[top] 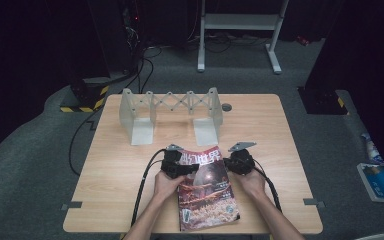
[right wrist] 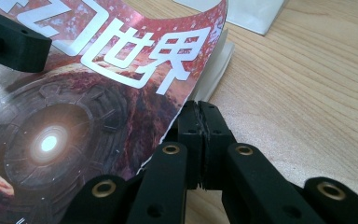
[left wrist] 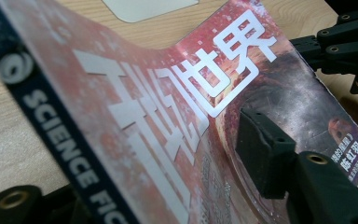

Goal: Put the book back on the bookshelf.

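We see a science-fiction magazine (top: 207, 192) with a red cover lying near the front edge of the wooden table (top: 115, 170), its top end lifted between our two tools. In the left gripper view, the left gripper (top: 176, 164) straddles the magazine's dark spine side: one black jaw rests on the cover and the other sits below the spine edge, so it is partly closed around the magazine, though we cannot tell how firmly the pads press. In the right gripper view, the right gripper (right wrist: 200, 119) has its jaws clenched together, pinching the curled edge of the cover. Beyond the magazine stands a grey expandable book rack (top: 170, 112), well apart from it, towards the far edge.
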A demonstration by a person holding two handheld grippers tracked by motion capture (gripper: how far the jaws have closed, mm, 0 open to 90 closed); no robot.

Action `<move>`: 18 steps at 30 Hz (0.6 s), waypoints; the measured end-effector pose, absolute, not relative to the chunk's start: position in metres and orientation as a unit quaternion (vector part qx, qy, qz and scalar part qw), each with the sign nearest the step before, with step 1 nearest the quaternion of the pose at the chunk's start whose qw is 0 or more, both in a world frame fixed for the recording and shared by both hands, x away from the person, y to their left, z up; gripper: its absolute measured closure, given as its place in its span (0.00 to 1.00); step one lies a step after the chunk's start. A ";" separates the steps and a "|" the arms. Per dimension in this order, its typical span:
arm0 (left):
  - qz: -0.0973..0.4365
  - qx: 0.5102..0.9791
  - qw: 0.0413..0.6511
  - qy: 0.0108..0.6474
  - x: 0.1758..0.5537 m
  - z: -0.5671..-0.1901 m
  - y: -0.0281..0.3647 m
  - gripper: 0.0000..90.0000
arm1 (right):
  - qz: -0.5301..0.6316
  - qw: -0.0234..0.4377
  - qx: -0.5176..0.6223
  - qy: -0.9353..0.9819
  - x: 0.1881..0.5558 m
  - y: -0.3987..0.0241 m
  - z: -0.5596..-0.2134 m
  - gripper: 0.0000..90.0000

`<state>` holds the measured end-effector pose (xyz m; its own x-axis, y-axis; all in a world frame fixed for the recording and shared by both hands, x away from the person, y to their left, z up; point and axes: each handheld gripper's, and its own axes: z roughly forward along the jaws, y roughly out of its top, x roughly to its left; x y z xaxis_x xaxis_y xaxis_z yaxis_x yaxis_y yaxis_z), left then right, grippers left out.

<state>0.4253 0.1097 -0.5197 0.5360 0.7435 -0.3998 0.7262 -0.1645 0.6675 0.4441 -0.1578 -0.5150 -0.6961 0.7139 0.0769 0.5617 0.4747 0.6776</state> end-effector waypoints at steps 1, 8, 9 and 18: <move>0.009 0.761 0.432 0.483 0.425 -0.519 0.110 0.58 | 0.351 0.110 0.375 0.851 0.444 -0.157 -0.515 0.98; 0.008 0.749 0.432 0.502 0.425 -0.515 0.110 0.75 | 0.352 0.108 0.376 0.850 0.444 -0.158 -0.515 0.98; 0.006 0.747 0.433 0.504 0.425 -0.514 0.110 0.76 | 0.352 0.110 0.375 0.851 0.444 -0.158 -0.515 0.98; 0.009 0.737 0.452 0.502 0.419 -0.502 0.108 0.86 | 0.362 0.115 0.378 0.845 0.439 -0.161 -0.513 0.92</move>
